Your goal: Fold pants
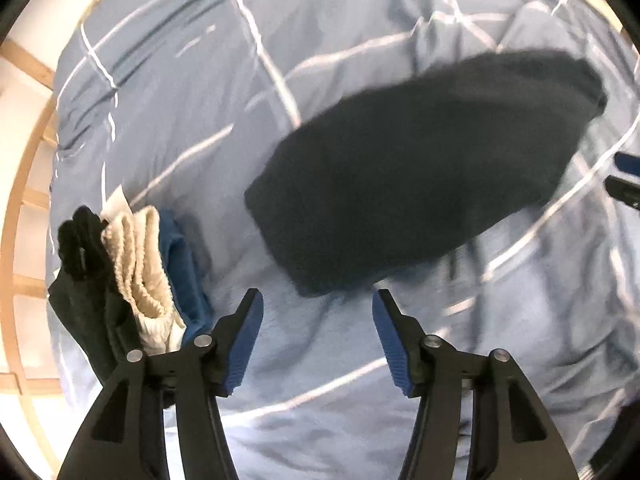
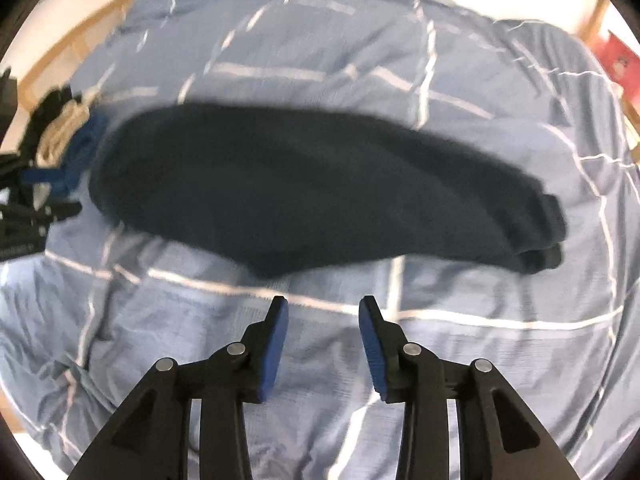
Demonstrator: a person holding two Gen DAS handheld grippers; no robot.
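Both claws empty, jaws parted: left claw (image 1: 318, 300) wide, right claw (image 2: 323, 306) narrower. Folded pants (image 2: 304, 192) lie on bed (image 2: 440, 360) just ahead of right claw, long axis crosswise; ahead-right of left.

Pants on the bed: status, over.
Left gripper and right gripper open, both empty. Dark navy pants lie folded on the blue checked duvet, untouched. Folded clothes stack sits apart, nothing blocking.

Pants (image 1: 404, 176) on the duvet (image 1: 200, 80), clothes pile (image 1: 132, 272) to their left
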